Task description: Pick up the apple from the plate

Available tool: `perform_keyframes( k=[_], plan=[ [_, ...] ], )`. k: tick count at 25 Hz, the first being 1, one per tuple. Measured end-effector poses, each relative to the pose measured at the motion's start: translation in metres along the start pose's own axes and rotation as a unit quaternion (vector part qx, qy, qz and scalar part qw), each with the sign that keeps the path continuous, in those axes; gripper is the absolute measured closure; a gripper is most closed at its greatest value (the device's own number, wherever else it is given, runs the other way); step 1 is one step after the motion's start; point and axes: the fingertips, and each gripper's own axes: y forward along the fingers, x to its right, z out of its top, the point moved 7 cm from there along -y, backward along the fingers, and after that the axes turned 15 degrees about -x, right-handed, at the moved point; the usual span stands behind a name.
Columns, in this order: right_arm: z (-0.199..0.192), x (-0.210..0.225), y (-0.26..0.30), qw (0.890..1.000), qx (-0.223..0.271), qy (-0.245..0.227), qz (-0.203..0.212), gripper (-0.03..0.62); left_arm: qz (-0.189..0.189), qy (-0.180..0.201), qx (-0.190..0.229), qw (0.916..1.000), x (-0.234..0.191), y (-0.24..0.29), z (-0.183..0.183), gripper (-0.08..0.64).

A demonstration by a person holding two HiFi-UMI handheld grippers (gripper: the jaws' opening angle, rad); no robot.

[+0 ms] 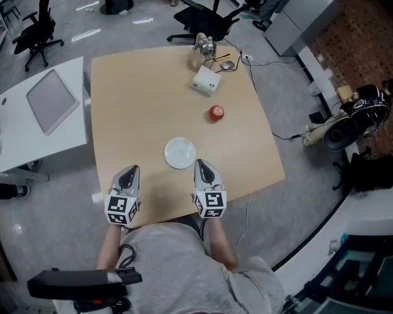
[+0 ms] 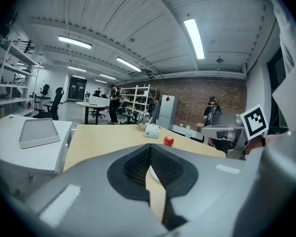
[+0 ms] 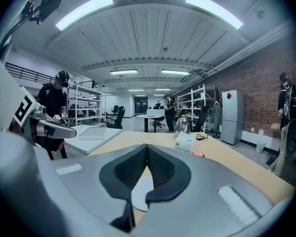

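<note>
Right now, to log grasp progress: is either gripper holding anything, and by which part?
Nothing is held: the left gripper and right gripper are both shut, empty.

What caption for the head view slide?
Left gripper and right gripper, both shut, near an empty plate; apple sits beyond on the table.

Table (image 1: 137,110): square, light wood top.
Box (image 1: 205,80): white, near the table's far edge.
Jug (image 1: 202,50): clear glass, just behind the box; the small dark items beside it are too small to tell.
Side table (image 1: 26,136): white, beside the left edge, bearing a grey tray (image 1: 51,100).
Black chair (image 1: 36,28): far left.
Second chair (image 1: 206,18): beyond the table.
Cabinet (image 1: 301,15): white, upper right.
Cable (image 1: 265,63): on the floor, right of the table.
</note>
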Motion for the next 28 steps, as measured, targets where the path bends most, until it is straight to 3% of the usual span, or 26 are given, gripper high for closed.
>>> perform_keyframes(
  k=[28],
  plan=[
    [-0.02, -0.021, -0.025, 1.0, -0.008, 0.012, -0.016, 0.586, -0.022, 0.003, 0.013, 0.9997, -0.003, -0.01, -0.004, 0.54]
  ],
)
